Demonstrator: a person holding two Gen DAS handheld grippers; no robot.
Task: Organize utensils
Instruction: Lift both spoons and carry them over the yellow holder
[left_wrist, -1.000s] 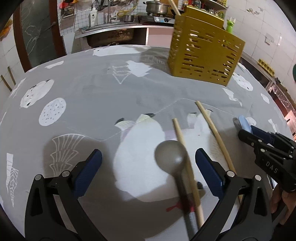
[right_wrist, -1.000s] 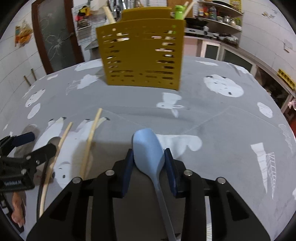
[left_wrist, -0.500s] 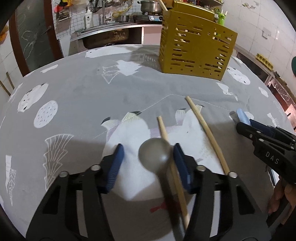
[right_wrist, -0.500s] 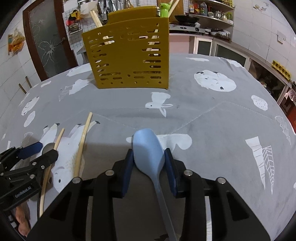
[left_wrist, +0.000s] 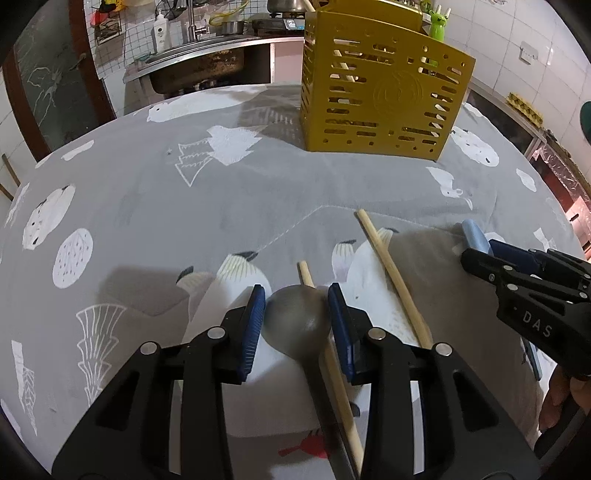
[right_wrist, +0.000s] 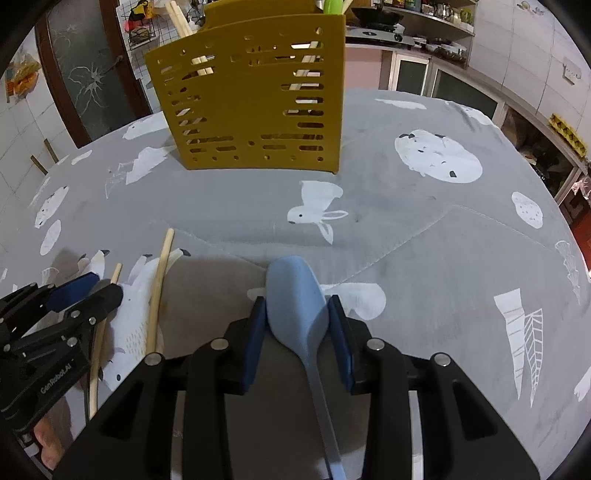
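Observation:
My left gripper (left_wrist: 295, 295) has its jaws closing on the bowl of a grey spoon (left_wrist: 295, 321), and both blue pads touch its sides. The spoon's handle runs back under the gripper, beside a wooden chopstick (left_wrist: 306, 273). A second chopstick (left_wrist: 391, 273) lies to its right on the cloth. My right gripper (right_wrist: 297, 306) is shut on a light blue spoon (right_wrist: 295, 291), with the bowl sticking out past the pads. A yellow slotted utensil holder (right_wrist: 251, 99) stands upright farther back and holds several chopsticks. In the left wrist view the right gripper (left_wrist: 480, 254) is at the right.
A grey tablecloth (right_wrist: 424, 240) with white prints covers the round table. Behind the table are a steel sink (left_wrist: 199, 66), a counter with pots and a dark door (right_wrist: 92, 74). A hand (left_wrist: 565, 391) holds the right gripper at the table's near right edge.
The left jaws have come in from wide apart onto the grey spoon's bowl, and that gripper has moved forward toward the holder. The right gripper has kept the blue spoon.

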